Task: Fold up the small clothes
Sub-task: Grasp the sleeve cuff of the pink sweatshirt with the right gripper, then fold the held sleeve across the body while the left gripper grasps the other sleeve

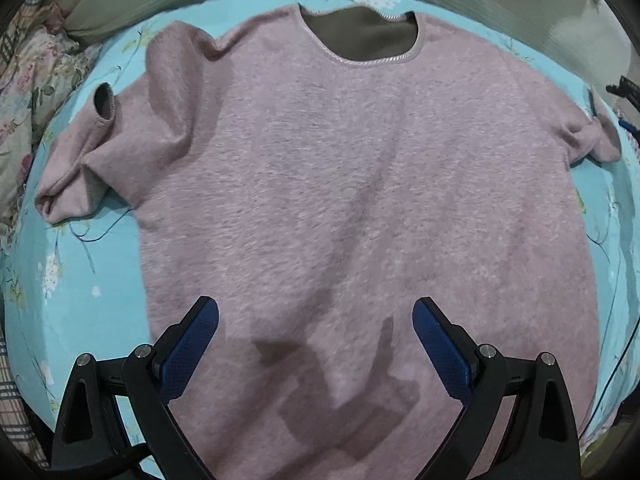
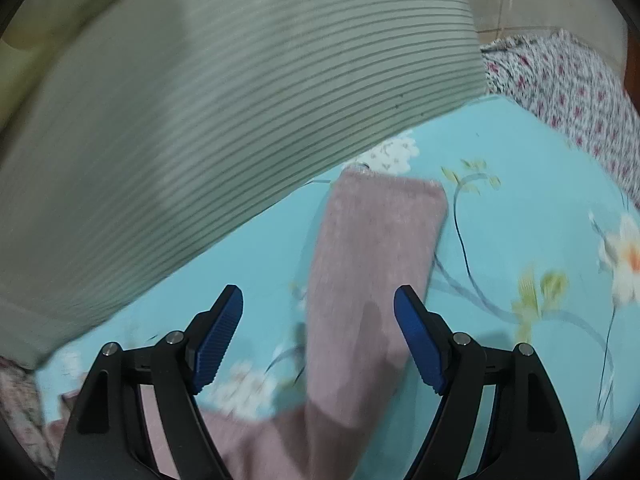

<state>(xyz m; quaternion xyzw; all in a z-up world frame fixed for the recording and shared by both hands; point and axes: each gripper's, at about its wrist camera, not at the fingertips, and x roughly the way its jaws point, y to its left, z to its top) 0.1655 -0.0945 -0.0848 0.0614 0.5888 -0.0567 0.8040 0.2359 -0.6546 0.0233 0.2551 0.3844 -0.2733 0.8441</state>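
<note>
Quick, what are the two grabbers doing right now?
Left gripper: open, above the pink top, holding nothing.
Right gripper: open, sleeve between the jaws, not gripped.

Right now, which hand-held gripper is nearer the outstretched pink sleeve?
Right. The right hand-held gripper is open right over that sleeve; the left hand-held gripper is open over the sweater's lower body.
</note>
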